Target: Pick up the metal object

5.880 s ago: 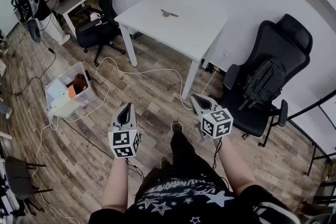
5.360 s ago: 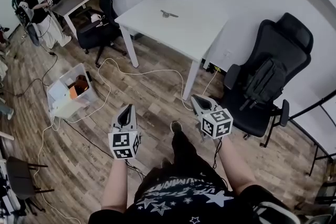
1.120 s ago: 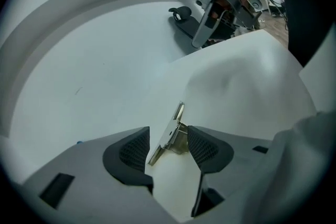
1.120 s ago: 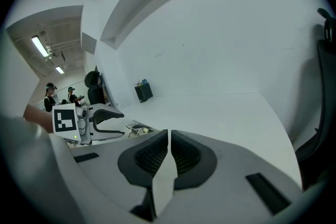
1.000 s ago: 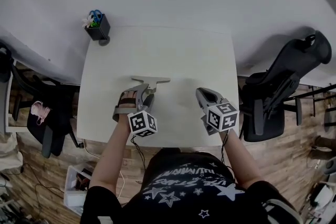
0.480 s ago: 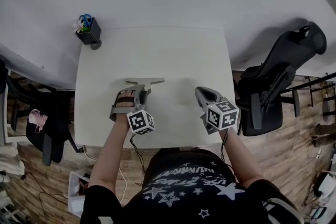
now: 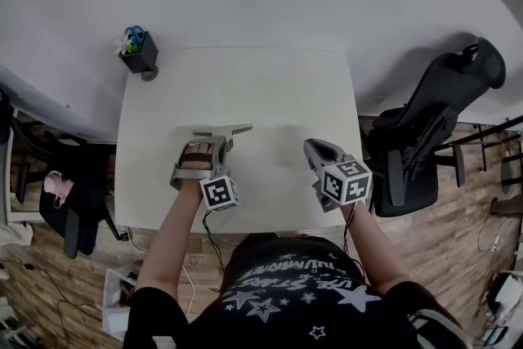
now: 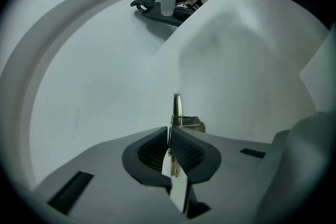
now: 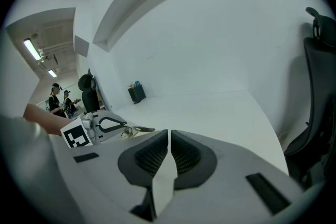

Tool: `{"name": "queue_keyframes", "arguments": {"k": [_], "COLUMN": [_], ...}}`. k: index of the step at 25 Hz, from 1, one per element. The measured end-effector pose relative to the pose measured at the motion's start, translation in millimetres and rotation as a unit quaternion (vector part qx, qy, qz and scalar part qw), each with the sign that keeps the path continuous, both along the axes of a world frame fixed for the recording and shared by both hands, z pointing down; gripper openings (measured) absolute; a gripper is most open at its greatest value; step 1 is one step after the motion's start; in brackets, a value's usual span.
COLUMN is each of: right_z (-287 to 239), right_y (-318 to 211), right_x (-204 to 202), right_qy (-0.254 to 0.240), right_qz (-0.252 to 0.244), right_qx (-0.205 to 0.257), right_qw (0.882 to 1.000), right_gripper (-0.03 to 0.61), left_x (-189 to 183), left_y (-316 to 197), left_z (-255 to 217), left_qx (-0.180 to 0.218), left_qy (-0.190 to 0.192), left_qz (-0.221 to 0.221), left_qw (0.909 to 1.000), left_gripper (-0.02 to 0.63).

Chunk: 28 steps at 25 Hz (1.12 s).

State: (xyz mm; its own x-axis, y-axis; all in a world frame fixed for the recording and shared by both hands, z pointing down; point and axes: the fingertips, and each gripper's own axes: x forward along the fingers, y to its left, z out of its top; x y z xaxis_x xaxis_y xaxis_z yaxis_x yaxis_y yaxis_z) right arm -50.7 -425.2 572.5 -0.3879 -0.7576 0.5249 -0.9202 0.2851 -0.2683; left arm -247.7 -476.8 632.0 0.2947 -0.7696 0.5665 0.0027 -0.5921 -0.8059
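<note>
The left gripper (image 8: pixel 170 140), jaws just closed in, pinches the near stem of the thin grey T-shaped metal object (image 7: pixel 221 130) on the white table (image 7: pixel 282 90), its crossbar crosswise just ahead, while the right gripper (image 9: pixel 168 150) hangs pressed together, empty, well apart.

No legible txt, labels, brands or nos. anywhere in these views.

So the rectangular table (image 7: pixel 278 86) was plain white, the flat T-shaped metal object (image 7: pixel 237 129) on it silvery grey, the square pen cup (image 7: pixel 140 57) at its corner black, floor planks (image 7: pixel 482 241) around it brown wood-grain.
</note>
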Motion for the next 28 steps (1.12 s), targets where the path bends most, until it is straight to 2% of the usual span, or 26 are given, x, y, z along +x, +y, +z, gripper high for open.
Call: {"name": "queue_keyframes", "arguments": {"k": [8, 12, 15, 17, 21, 28], "right_z": [-6, -12, -16, -21, -30, -40], "right_y": [5, 9, 13, 16, 23, 40], "right_x": [12, 13, 15, 18, 22, 25], "right_qy": [0.0, -0.005, -0.007, -0.008, -0.012, -0.025], "right_qz": [-0.004, -0.01, -0.019, -0.024, -0.034, -0.068], "right_qx": [0.007, 0.014, 0.021, 0.026, 0.039, 0.048], "right_qw": [1.0, 1.0, 1.0, 0.999, 0.999, 0.996], "right_gripper": [0.049, 0.049, 0.049, 0.049, 0.049, 0.049], "left_x": [1, 4, 7, 9, 7, 11], "left_y": [-3, 4, 11, 16, 29, 62], "left_z": [-25, -46, -62, -74, -93, -118], "left_qx": [0.015, 0.016, 0.011, 0.003, -0.022, -0.049], "left_qy": [0.029, 0.079, 0.126, 0.165, 0.251, 0.345], "left_qz": [-0.018, -0.042, -0.072, -0.097, -0.154, -0.227], "left_qw": [0.9993, 0.9959, 0.9894, 0.9815, 0.9552, 0.9094], "left_gripper": [0.027, 0.026, 0.026, 0.026, 0.026, 0.026]}}
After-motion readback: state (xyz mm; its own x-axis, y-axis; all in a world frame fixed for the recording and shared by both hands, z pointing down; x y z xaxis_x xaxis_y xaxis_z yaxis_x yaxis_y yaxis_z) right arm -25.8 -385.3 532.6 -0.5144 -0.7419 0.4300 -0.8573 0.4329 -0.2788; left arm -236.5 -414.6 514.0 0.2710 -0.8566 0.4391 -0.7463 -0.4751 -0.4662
